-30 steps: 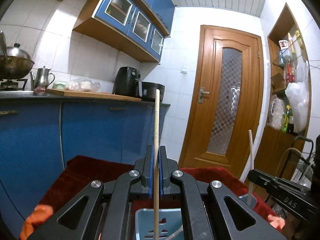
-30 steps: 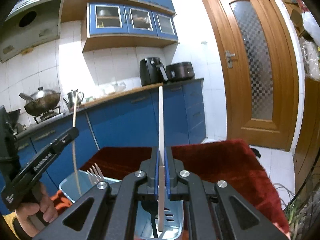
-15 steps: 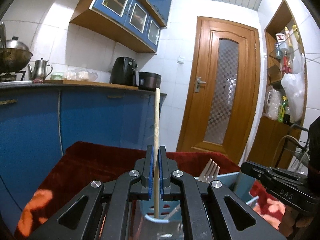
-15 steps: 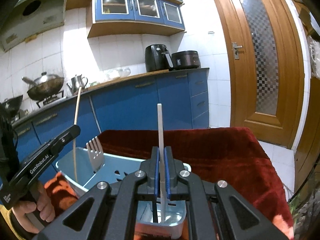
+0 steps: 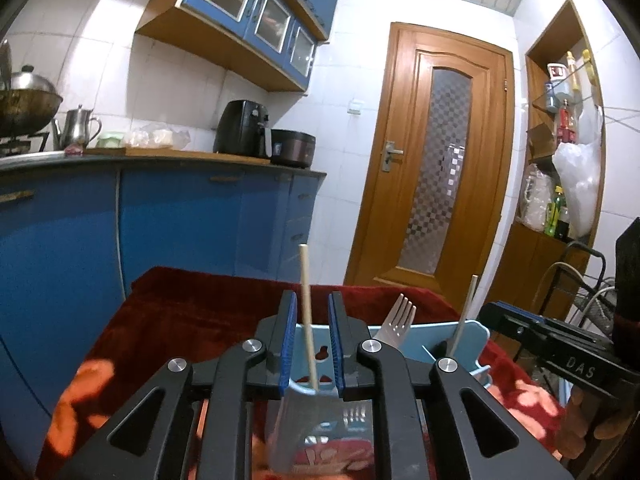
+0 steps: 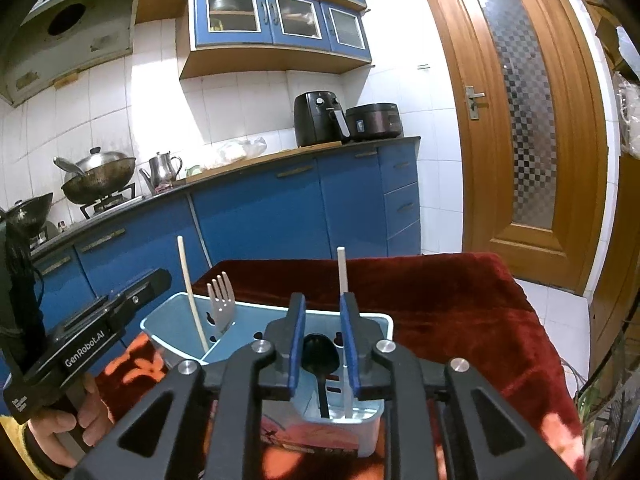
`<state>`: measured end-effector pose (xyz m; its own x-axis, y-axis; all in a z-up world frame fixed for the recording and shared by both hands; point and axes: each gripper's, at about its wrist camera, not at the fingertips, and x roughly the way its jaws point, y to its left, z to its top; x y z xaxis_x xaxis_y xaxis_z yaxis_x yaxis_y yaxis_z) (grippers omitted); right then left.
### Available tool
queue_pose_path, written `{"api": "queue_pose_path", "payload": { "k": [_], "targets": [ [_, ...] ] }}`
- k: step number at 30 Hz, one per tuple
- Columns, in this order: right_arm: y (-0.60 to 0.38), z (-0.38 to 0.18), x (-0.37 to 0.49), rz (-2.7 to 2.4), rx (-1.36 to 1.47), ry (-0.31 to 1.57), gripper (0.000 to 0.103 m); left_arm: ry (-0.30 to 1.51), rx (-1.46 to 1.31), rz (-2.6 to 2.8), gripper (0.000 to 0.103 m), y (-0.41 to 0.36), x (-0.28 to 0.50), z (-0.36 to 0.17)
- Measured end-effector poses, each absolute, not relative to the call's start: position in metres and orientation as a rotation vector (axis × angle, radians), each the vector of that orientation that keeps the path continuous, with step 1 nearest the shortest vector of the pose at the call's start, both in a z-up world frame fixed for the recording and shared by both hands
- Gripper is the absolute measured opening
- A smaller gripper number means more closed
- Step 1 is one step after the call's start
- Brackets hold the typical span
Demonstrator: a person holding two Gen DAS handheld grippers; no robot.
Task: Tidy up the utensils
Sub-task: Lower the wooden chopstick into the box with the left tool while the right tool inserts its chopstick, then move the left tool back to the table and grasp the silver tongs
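**Both grippers letting go of chopsticks over the holder**

The left gripper (image 5: 312, 338) has its jaws parting; a wooden chopstick (image 5: 307, 320) stands between the blue pads, clear of both, its lower end down inside the light blue utensil holder (image 5: 472, 330).

The right gripper (image 6: 323, 338) is likewise opening. A white chopstick (image 6: 343, 280) stands upright just beside its right pad, lower end resting in the near compartment of the holder; whether it touches the pad cannot be told. A black spoon (image 6: 318, 356) sits in the same compartment.

A fork (image 6: 221, 300) stands tines up in the far compartment, beside the wooden chopstick.

The holder rests on a red cloth (image 6: 440, 300).
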<state>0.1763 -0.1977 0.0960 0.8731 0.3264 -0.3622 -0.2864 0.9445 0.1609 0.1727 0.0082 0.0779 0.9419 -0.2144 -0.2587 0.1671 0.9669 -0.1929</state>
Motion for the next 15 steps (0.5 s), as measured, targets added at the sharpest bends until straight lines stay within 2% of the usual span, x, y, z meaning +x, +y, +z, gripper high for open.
{"api": "queue_pose_path", "payload": {
  "k": [15],
  "targets": [
    [-0.200, 0.121, 0.124, 0.324, 0.109, 0.410, 0.024, 0.378, -0.191, -0.232, 0.016, 0.014, 0.125, 0.098]
  ]
}}
